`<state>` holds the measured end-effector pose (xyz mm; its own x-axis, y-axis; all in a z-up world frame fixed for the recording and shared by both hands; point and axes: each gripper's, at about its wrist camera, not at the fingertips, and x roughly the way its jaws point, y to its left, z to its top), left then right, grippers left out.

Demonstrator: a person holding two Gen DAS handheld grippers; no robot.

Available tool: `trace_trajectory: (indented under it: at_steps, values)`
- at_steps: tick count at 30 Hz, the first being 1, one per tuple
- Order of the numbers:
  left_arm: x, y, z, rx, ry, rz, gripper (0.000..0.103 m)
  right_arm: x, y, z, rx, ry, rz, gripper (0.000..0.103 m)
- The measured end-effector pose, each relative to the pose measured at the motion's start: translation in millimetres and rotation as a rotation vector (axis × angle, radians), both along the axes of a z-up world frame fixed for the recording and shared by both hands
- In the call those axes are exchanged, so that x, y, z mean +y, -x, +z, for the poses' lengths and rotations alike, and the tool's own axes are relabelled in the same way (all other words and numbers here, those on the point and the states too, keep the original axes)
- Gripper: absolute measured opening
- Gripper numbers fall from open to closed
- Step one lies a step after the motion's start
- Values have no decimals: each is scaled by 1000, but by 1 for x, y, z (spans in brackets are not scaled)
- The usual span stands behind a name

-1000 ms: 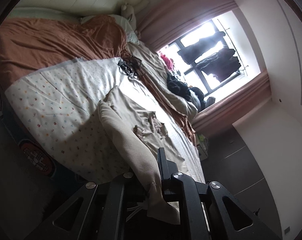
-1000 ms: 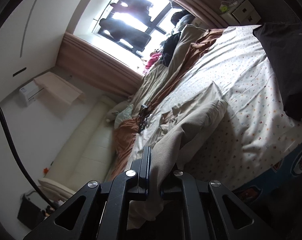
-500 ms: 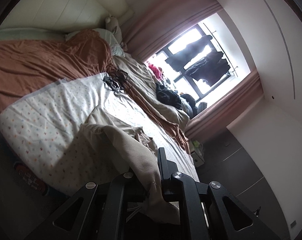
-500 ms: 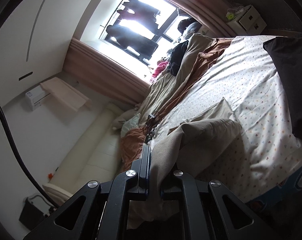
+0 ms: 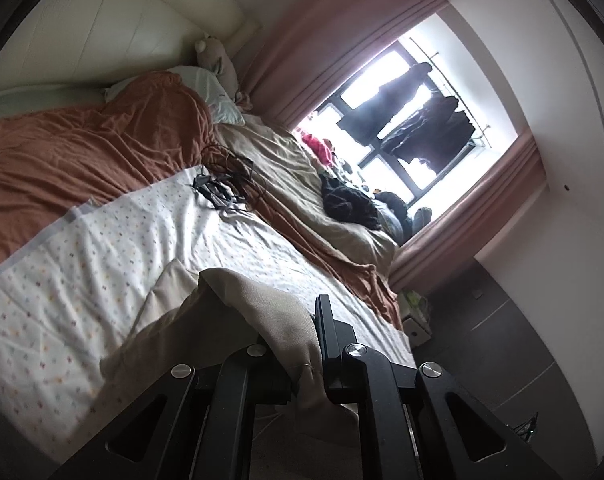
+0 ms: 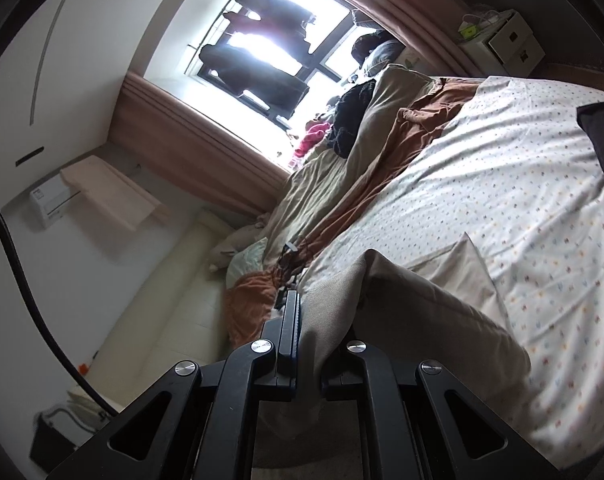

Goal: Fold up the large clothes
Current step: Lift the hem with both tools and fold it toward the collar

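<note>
Both hand-held grippers, left (image 5: 302,344) and right (image 6: 308,344), are clamping the beige garment (image 6: 422,304), which is draping onto the bed (image 6: 502,168). Fold step under way; next, laying the held edge flat.

Garment (image 5: 257,300) on bed (image 5: 101,264), apparently draped.

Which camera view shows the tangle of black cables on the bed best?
The left wrist view: the black cables lie unobstructed on the patterned sheet. The right wrist view shows them only small, dark and partly hidden.
</note>
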<state>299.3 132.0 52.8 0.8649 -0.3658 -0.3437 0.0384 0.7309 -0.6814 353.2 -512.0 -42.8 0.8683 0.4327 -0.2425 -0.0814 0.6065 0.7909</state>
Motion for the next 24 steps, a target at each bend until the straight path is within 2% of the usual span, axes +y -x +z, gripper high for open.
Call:
trace_trajectory:
  at_steps: [7, 13, 22, 24]
  values:
    - [-2, -74, -27, 50, -40, 11, 10, 0, -66, -16, 33, 29, -15, 8]
    - [-8, -131, -69, 124, -61, 2, 10, -5, -108, -51, 107, 44, -25, 8]
    - [-11, -193, -133, 252, -109, 11, 11, -2, -161, -112, 239, 57, -31, 8]
    - [-12, -204, -145, 276, -114, 3, 15, 0, -171, -121, 274, 80, -42, 12]
